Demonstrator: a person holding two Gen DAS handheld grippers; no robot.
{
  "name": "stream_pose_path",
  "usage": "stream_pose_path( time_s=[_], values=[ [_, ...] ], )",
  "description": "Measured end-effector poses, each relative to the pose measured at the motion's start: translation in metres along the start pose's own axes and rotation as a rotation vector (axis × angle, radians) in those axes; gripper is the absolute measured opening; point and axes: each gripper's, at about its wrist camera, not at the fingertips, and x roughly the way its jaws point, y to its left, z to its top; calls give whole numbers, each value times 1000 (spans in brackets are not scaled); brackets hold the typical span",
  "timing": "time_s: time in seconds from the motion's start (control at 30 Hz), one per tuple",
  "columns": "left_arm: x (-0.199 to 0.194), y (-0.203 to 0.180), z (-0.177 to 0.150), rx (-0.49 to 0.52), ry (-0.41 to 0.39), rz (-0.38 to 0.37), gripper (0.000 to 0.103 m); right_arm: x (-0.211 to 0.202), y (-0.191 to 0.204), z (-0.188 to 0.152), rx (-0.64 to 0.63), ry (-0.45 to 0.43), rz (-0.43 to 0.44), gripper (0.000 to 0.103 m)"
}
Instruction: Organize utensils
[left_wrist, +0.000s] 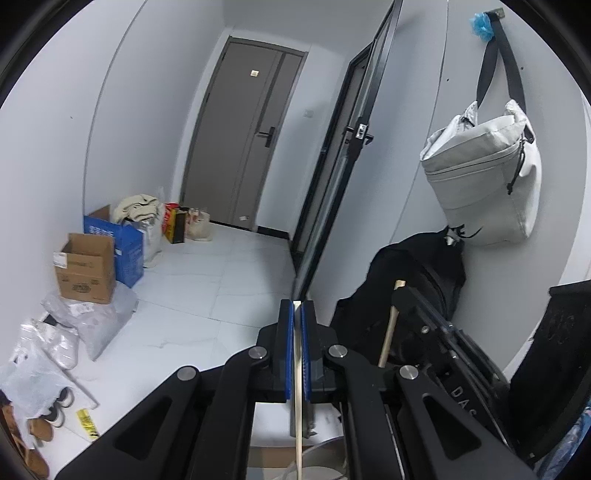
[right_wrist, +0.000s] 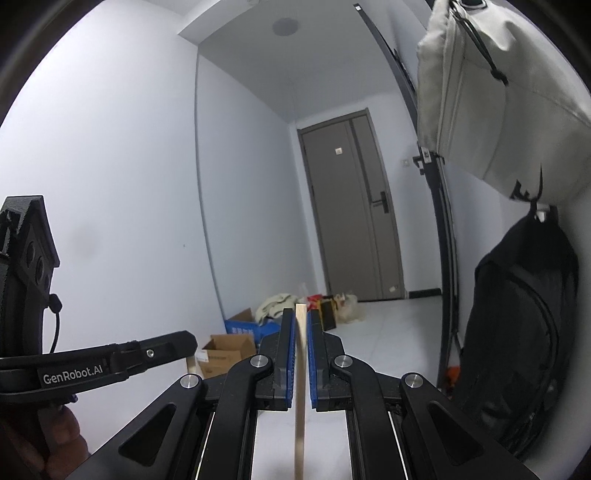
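1. Pale wood: my left claw (left_wrist: 297, 350) is clamped on a thin chopstick (left_wrist: 297, 373) that runs straight back between the blue pads (left_wrist: 290, 350), its tip just showing past them.
2. My right claw (right_wrist: 301, 354) is likewise closed on a second wooden stick (right_wrist: 300, 369), held the same way, along the fingers.
3. To do this step well, I judge I should keep both grips firm and both sticks level and parallel while carrying, so neither one pivots or slides between the pads before I reach a holder.
4. The two claws travel close together; from the left one, the right claw sits just to its right, so I would keep them from knocking.
5. No surface lies ahead of either claw; only a white edge shows beneath them.
6. Ahead is a white tiled floor (left_wrist: 221, 266), a grey door (left_wrist: 243, 133) at the far end, cardboard boxes (left_wrist: 86, 273) and bags down to the left.
7. To the right, a grey bag (left_wrist: 484, 177) hangs on the wall above a black backpack (right_wrist: 517, 332).
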Motion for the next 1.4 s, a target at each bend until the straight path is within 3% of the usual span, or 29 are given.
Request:
stream_pose_path(
  time_s=[0.37, 0.57, 0.9, 0.93, 0.97, 1.0, 1.03, 1.07, 1.1, 1.17, 1.3, 1.33, 1.4],
  values=[
    [4, -2, -2, -4, 38, -93, 0, -7, -2, -8, -38, 45, 31, 5],
    [5, -11, -12, 72, 98, -161, 0, -23, -6, -17, -30, 124, 53, 5],
    [8, -7, -20, 24, 245, -300, 1, -45, -23, -28, 125, 275, 115, 9],
    [6, -6, -18, 14, 252, -305, 4, -50, -24, -27, 141, 279, 109, 10],
    [5, -6, -17, 4, 256, -310, 16, -55, -27, -25, 158, 276, 99, 12],
    [2, -4, -16, -7, 256, -304, 24, -63, -28, -24, 172, 271, 93, 16],
    [-1, -4, -16, -14, 251, -289, 41, -70, -29, -22, 185, 265, 82, 19],
    [-8, -2, -15, -22, 233, -274, 44, -78, -31, -20, 192, 260, 68, 28],
    [-12, -1, -16, -25, 220, -271, 44, -89, -33, -17, 197, 252, 52, 40],
    [-22, -2, -16, -28, 209, -255, 44, -107, -35, -15, 200, 236, 33, 53],
    [-43, -12, -21, -6, 180, -193, 50, -139, -37, -18, 195, 228, -5, 71],
    [-45, -12, -22, 0, 176, -179, 56, -146, -36, -20, 191, 234, -12, 74],
    [-55, -16, -30, 7, 168, -130, 59, -158, -33, -25, 182, 248, -16, 75]
  ],
)
